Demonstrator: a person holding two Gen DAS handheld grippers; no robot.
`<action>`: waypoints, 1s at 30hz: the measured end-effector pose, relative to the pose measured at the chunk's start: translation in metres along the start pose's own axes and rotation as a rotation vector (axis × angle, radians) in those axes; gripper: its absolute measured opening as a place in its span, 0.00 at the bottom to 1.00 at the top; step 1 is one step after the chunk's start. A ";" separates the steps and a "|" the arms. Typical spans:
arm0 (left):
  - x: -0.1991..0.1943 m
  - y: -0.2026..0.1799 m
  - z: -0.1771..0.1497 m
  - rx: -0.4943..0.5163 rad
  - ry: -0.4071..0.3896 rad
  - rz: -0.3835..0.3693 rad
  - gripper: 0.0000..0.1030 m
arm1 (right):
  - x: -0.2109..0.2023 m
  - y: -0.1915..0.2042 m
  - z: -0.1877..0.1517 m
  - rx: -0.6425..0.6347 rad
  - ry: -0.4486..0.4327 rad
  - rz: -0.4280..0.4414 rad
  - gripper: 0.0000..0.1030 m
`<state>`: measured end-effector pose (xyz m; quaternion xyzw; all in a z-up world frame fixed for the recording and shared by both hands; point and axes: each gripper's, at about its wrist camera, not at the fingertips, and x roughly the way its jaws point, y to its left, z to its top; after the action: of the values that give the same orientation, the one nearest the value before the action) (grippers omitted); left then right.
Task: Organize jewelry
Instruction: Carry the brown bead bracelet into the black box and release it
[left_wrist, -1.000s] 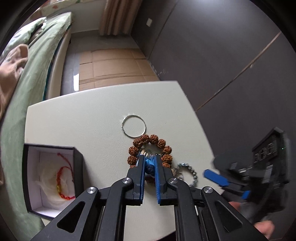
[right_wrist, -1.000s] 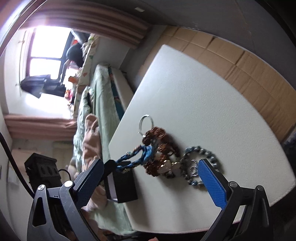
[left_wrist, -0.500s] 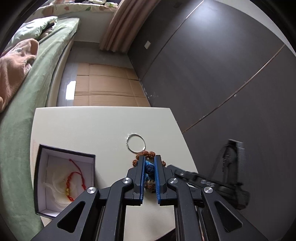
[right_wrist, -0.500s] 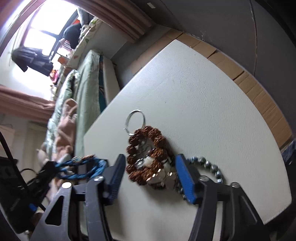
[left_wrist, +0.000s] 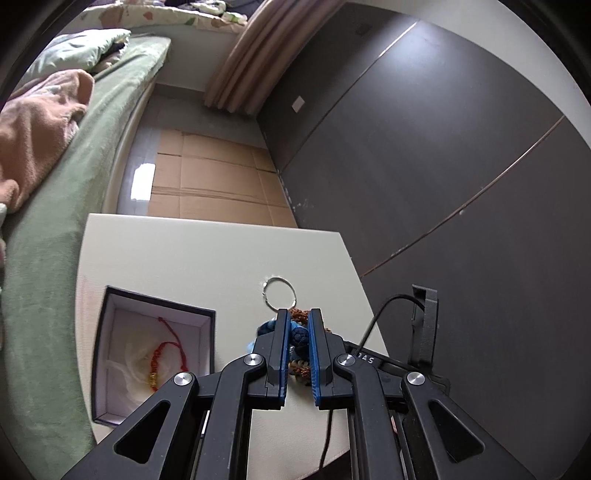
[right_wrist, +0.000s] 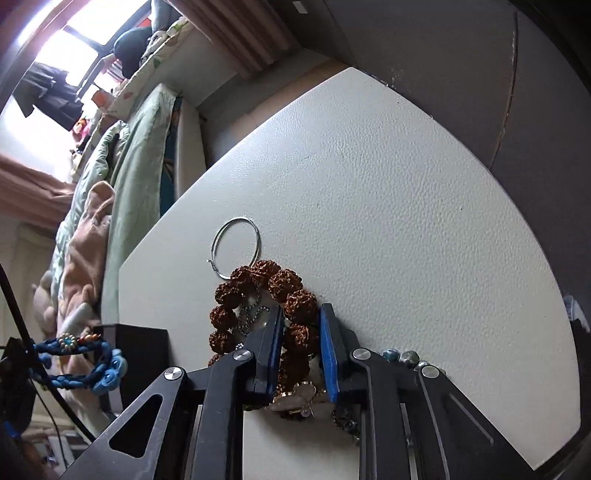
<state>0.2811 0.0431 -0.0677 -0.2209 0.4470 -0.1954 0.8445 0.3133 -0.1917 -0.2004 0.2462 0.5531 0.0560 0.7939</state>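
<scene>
My left gripper (left_wrist: 297, 321) is shut on a blue braided cord bracelet (left_wrist: 298, 335) and holds it above the white table (left_wrist: 192, 251); the bracelet also hangs at the left of the right wrist view (right_wrist: 86, 363). An open black jewelry box (left_wrist: 147, 350) with a red string bracelet (left_wrist: 166, 350) sits left of it. My right gripper (right_wrist: 301, 315) is low on the table, its fingers closed around the brown rudraksha bead bracelet (right_wrist: 266, 288). A thin silver hoop (right_wrist: 236, 247) lies just beyond the beads. Grey-blue beads (right_wrist: 400, 356) show behind the right finger.
A bed with green bedding (left_wrist: 55, 221) and a pink blanket runs along the table's left side. A dark wall (left_wrist: 443, 184) stands to the right. Cardboard sheets (left_wrist: 207, 184) cover the floor beyond the table. A small gold and pearl piece (right_wrist: 299, 400) lies under the right gripper.
My left gripper has lifted the blue bracelet higher off the pile and away toward the box side. My right gripper has come down and closed from wide open onto the brown beads.
</scene>
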 end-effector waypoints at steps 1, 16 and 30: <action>-0.004 0.003 -0.002 -0.006 -0.008 0.001 0.09 | -0.003 -0.002 -0.002 0.013 -0.010 0.013 0.20; -0.021 0.040 -0.008 -0.056 -0.021 0.074 0.09 | -0.068 0.033 -0.024 0.008 -0.228 0.282 0.20; 0.000 0.086 -0.019 -0.128 0.105 0.157 0.49 | -0.080 0.073 -0.039 -0.064 -0.260 0.436 0.20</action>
<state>0.2767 0.1102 -0.1237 -0.2281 0.5179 -0.1111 0.8169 0.2602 -0.1442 -0.1097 0.3396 0.3781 0.2111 0.8349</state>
